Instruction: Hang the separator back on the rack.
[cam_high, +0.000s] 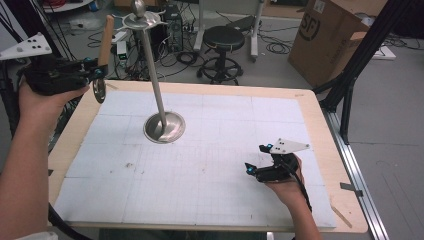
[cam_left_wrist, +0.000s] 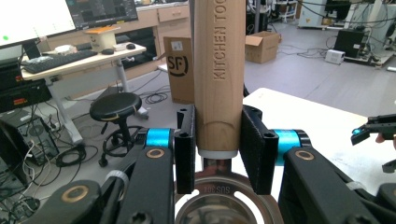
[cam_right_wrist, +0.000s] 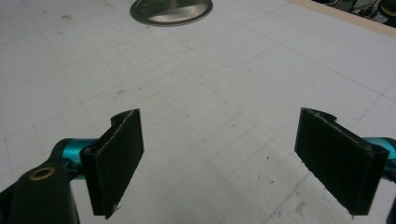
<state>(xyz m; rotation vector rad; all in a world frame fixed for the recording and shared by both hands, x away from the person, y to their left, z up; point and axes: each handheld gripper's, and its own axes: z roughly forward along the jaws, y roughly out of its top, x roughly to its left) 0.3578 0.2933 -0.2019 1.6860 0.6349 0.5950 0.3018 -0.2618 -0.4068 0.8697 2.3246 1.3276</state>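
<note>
- My left gripper (cam_high: 97, 75) is up in the air, just past the far left corner of the table (cam_high: 320, 150).
- Its jaws are pressed tight on the wooden handle of a kitchen tool (cam_left_wrist: 219, 70), down near where the wood meets the metal.
- The handle points up and the round metal part hangs below the jaws. I think it is a pizza cutter, but I am not sure.
- My right gripper (cam_right_wrist: 233, 158) sits low over the white mat (cam_high: 200, 165), near the right side of the near edge. Its jaws are spread wide and hold nothing.
- A tall metal stand (cam_high: 152, 70) has its round foot on the mat, toward the far left. It has hooks at the top.
- I guess the tool should hang on a hook.
- The tool could slip, since the jaws grab smooth wood near its end.
- If I bump the thin pole, the stand could tip over.
- The hooks are small, so I could miss and drop the tool off the table edge.
</note>
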